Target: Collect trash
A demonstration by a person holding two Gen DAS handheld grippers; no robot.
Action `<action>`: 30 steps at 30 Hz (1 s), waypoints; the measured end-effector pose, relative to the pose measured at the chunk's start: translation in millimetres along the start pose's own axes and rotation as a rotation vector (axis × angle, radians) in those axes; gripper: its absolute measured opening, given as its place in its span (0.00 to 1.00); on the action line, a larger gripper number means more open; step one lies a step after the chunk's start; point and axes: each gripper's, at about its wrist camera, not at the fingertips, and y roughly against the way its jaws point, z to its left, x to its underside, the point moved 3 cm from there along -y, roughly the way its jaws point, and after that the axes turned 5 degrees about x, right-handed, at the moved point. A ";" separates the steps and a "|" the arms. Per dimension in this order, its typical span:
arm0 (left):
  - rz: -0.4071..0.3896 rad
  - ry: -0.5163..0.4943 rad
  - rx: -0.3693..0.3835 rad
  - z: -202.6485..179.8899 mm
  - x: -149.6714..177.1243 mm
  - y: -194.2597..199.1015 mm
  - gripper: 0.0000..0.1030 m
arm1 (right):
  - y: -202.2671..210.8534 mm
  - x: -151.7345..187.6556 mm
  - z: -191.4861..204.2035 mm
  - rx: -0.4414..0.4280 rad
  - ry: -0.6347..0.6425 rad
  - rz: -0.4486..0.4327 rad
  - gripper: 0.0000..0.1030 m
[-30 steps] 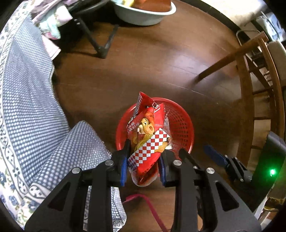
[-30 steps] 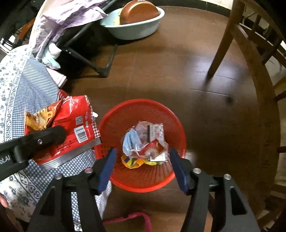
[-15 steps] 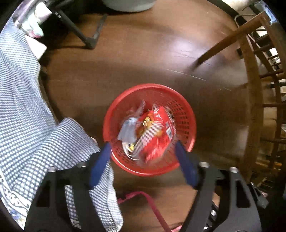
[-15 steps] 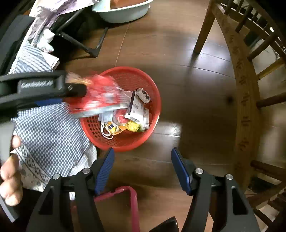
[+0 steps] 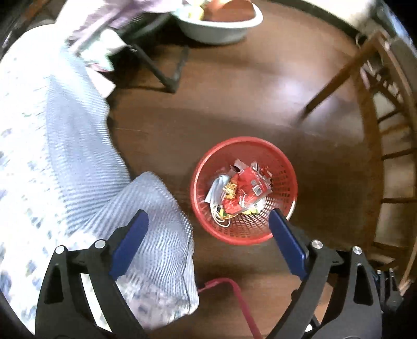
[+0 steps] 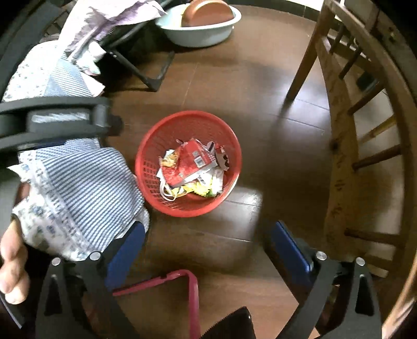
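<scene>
The red snack bag (image 5: 245, 189), crumpled and shiny with a white barcode label, lies atop other wrappers inside the red mesh basket (image 5: 285, 167) on the wooden floor (image 5: 234, 104). The left claw (image 5: 208, 224) and right claw (image 6: 208, 237), their jaws having just been opening, stand wide and empty above it.

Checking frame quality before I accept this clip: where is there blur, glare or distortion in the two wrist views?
Left wrist view: motion blur smears the checked cloth and pale basin; the red basket stays fairly readable. Right wrist view: sharper, the snack bag shows print, but window glare shines on the wooden floor. Both: fisheye bends the chair rails, dark corners.
</scene>
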 end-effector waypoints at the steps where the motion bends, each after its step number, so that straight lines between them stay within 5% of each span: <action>1: -0.023 0.023 0.012 4.8 6.0 15.8 0.88 | 10.8 3.6 -0.4 0.000 0.006 -0.020 0.94; 5: -0.126 0.066 0.063 15.5 36.0 72.2 0.91 | 45.3 15.0 -1.5 -0.010 0.031 -0.084 0.94; 11: -0.288 0.062 0.013 14.9 93.4 138.6 0.93 | 92.7 31.9 -5.1 -0.006 0.061 -0.175 0.94; 18: -0.325 0.057 0.050 7.0 137.5 159.3 0.93 | 124.0 45.6 -5.7 0.041 0.096 -0.233 0.94; 30: -0.315 0.032 0.044 -0.8 136.5 149.4 0.93 | 130.3 43.2 -13.9 0.039 0.078 -0.250 0.94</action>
